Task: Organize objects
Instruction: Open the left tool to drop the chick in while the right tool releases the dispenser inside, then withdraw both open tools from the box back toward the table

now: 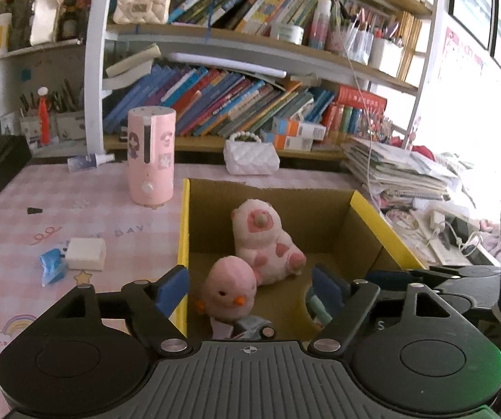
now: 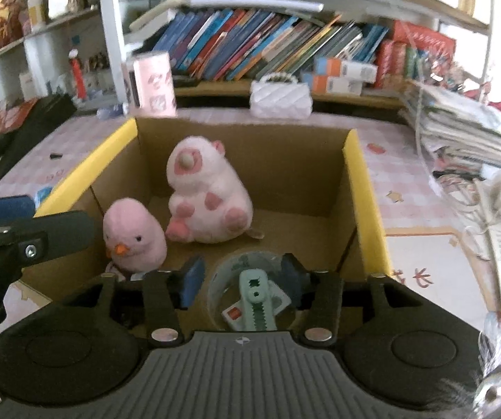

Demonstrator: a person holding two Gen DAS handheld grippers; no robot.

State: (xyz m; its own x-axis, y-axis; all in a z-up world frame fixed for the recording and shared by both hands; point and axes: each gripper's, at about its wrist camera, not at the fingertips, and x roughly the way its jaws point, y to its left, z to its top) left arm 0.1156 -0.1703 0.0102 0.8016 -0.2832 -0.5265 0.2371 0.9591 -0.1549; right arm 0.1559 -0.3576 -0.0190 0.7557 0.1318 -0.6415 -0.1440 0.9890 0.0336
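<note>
Inside the cardboard box (image 2: pixel 285 160) with yellow flaps, your two soft toys sat close together: the pink chick (image 2: pixel 133 234) stood upright at the near left, and the bigger white-and-pink plush animal (image 2: pixel 205 195) sat just behind and to the right of it, touching or nearly touching. From the left wrist view the same chick (image 1: pixel 229 288) and plush animal (image 1: pixel 264 244) showed against the box (image 1: pixel 278 209) floor, with some small bits of paper and a grey toy lying in front of the chick, too hidden to name.

Your right gripper (image 2: pixel 241 277) hung over the near right part of the box with its jaws spread apart, and a roll of clear tape (image 2: pixel 250 289) with a mint green cutter sat between them; the blue pads stood on either side of the roll, and you could not tell from that view whether they were pressing on it. Your left gripper (image 1: pixel 250 288) was released too, its blue pads wide apart at the near left wall of the box, gripping nothing.

On the pink checked tablecloth (image 1: pixel 23 209) left of the box lay a small white block (image 1: pixel 86 253) beside a blue scrap, and a pink cylinder with stickers (image 1: pixel 150 160) stood farther back. A white quilted purse (image 1: pixel 252 157) rested behind the box, under the shelves of books (image 1: pixel 233 101)
</note>
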